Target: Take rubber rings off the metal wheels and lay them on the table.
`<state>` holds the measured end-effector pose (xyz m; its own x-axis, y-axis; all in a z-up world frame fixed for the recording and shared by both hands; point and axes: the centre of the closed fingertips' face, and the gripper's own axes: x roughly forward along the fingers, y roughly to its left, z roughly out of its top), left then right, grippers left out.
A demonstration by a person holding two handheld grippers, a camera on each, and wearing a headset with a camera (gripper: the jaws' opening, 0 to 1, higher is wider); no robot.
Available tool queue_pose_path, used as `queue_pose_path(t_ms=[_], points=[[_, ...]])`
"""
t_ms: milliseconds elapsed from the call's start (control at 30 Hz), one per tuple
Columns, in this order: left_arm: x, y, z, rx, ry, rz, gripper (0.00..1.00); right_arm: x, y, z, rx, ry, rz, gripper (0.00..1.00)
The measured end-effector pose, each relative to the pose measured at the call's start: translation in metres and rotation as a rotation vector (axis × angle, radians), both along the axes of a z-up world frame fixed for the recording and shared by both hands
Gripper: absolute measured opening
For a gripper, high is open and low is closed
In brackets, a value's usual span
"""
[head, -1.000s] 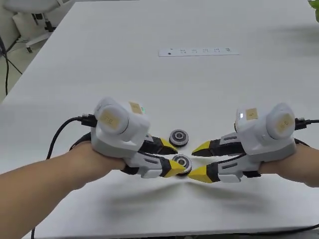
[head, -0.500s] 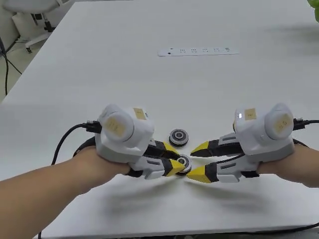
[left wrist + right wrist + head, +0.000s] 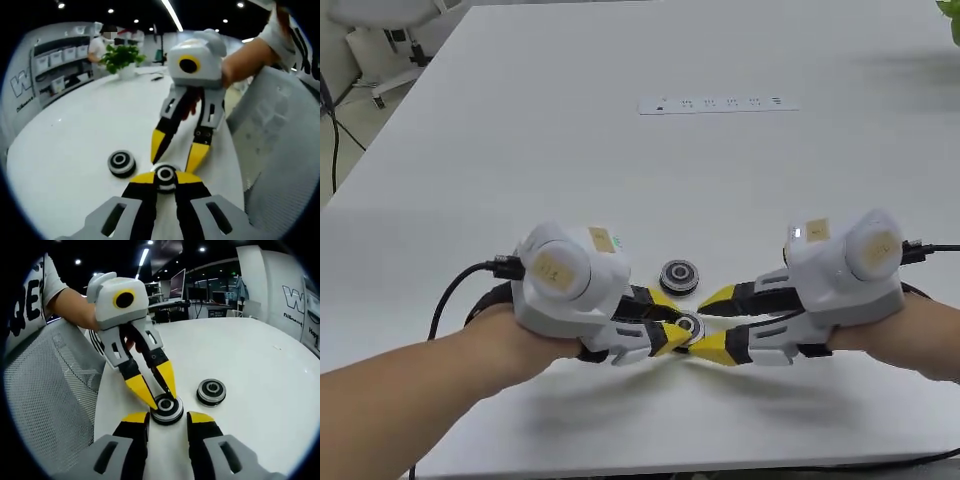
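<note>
Wheel | L tool now clamped on | R tool closer, open

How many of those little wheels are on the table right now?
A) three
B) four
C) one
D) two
D: the near wheel sits gripped in the left tongs, and the far wheel lies free just beyond it.
</note>
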<state>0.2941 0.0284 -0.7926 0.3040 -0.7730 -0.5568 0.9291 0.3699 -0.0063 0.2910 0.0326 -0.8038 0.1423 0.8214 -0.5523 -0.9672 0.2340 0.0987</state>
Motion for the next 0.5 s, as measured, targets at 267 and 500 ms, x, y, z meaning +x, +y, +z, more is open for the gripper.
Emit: queue_pose_path(t_ms=[267, 500], points=[[0.0, -0.0002, -0.0002, 0.012, -0.018, -0.006, 0.14, 0.0002, 0.0056, -0.0003, 0.002, -0.009, -0.007, 0.26], [0.0, -0.0001, -0.0009, 0.027, -0.041, -0.021, 0.13, -0.001, 0.0057, -0.0022, -0.016, -0.024, -0.003, 0.25]])
